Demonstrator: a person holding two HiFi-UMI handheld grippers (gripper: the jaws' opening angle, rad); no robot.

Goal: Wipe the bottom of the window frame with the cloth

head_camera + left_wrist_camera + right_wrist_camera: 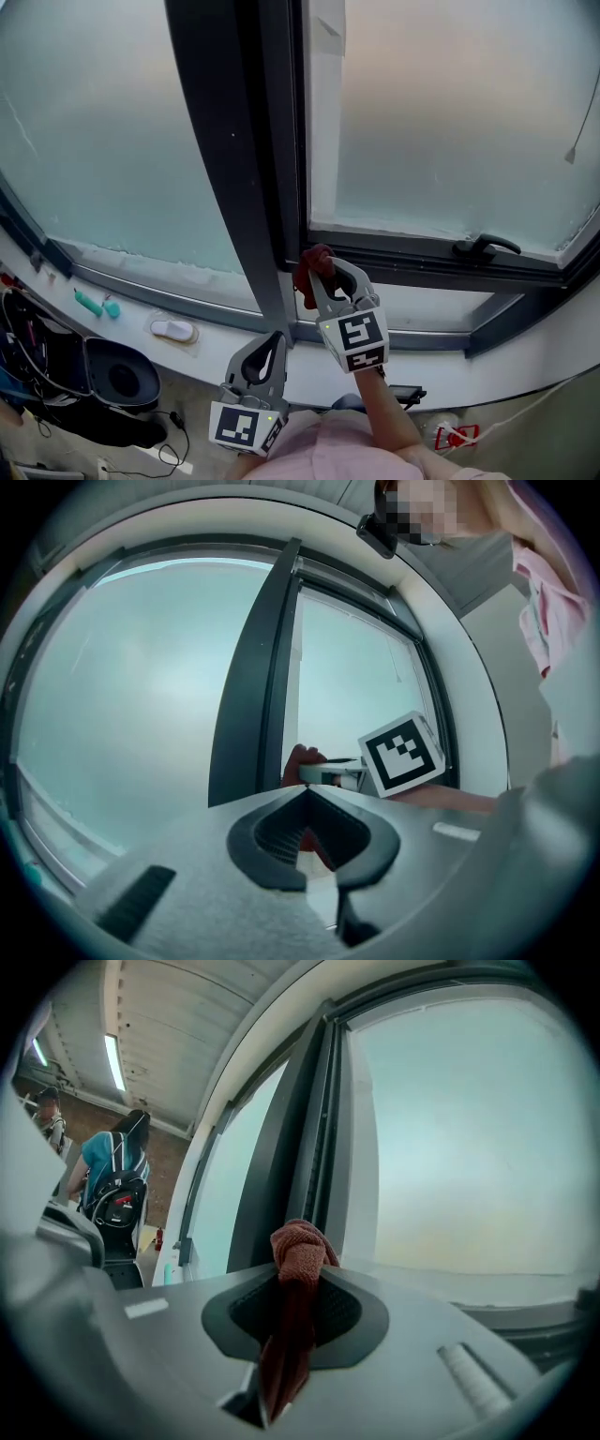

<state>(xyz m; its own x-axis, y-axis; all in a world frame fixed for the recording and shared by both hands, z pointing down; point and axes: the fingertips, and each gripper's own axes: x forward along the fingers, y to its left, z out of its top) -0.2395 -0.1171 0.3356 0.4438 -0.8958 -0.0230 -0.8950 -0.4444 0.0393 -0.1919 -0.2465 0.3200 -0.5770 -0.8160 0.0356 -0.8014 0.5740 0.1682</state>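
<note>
I am clamping my right tongs (298,1258) mid-bunch on the soft, light red cloth (300,1241), its wad bulging past their tips; my left tongs (305,794) are idling closed, empty.

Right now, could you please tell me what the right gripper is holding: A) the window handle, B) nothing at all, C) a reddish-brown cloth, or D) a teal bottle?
C: the right gripper view shows the right gripper shut on the reddish-brown cloth, which bunches past its tips.
</note>
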